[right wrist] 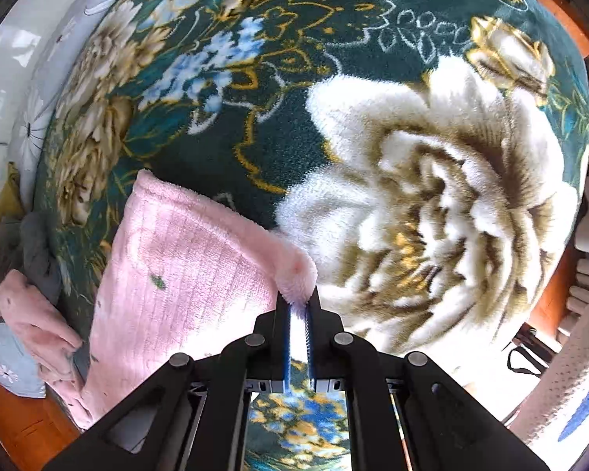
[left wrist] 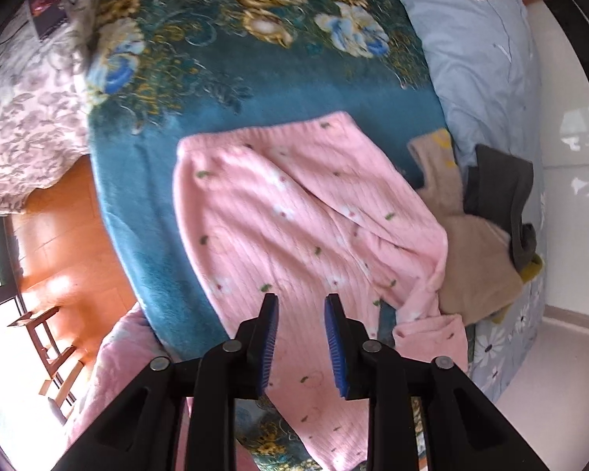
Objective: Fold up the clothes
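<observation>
Right gripper sits nearest its lens, jaws pinched nearly closed on a fluffy corner of the pink ribbed fleece trousers with small green sprigs, the waistband end by the look of it. Left gripper hangs narrowly parted over one leg of the same trousers, pads clear of the cloth, nothing held. Trousers lie spread on the teal plush blanket with gold and blue flowers, beside a beige fleece garment and a dark grey one. Handling guess: light, very soft, no stiffness, will sag and drag on the pile; grippy, not slippery, not fragile. Best taken at corners or hem edges, pinching both layers, one tong per corner.
</observation>
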Demonstrator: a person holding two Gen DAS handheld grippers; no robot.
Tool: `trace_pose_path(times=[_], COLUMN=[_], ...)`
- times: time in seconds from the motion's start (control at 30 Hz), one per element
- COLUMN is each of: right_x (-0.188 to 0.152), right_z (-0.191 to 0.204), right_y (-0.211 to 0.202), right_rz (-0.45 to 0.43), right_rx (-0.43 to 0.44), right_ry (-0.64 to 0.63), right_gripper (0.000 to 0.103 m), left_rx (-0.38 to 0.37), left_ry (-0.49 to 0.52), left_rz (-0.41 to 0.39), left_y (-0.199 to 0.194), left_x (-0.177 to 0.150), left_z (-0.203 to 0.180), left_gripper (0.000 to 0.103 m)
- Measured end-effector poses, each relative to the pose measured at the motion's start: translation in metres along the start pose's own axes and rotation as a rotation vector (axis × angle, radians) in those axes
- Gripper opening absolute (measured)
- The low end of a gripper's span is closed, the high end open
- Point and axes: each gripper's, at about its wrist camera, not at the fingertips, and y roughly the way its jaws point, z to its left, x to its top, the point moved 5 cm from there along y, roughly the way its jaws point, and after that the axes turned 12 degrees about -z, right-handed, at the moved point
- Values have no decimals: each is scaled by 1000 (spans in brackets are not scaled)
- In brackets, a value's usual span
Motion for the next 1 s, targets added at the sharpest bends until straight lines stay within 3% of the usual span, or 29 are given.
trace_pose_path(times=[0.17, 0.3, 0.43, 0.5, 0.57, 0.67, 0.73, 0.9, 0.97, 1.0], right_x=[10, 24, 51, 61, 66, 42, 9, -74, -102, -115], right_z=[17, 19, 10, 17, 47, 114, 173, 305, 348, 369], right_y=[-7, -26, -51, -69, -69, -69, -66, -54, -50, -48], right_rz=[-19, -89, -204, -254, -273, -237, -181, -35, 9, 29], right_rx=[-24, -66, -139, -135, -84, 25, 117, 297, 335, 349], right_ry=[-90, -81, -112, -113, -136, -239, -329, -492, -533, -554], right_gripper=[7, 11, 28, 29, 32, 44, 52, 53, 58, 66], left_rx=[-2, -22, -41, -50, -61, -86, -102, -134, -142, -144], left_ry=[-82, -113, -168, -209, -253, -285, -286, -282, -300, -311], left_rz=[-9, -14, 0, 14, 30, 55, 71, 114, 127, 132], left_y=[-1, -1, 8, 16, 24, 37, 45, 63, 70, 72], left_x=[4, 9, 18, 23, 29, 39, 46, 66, 74, 78], left_z=[22, 28, 35, 40, 43, 39, 34, 26, 30, 33], left_gripper=[33, 33, 38, 38, 38, 38, 40, 46, 47, 48])
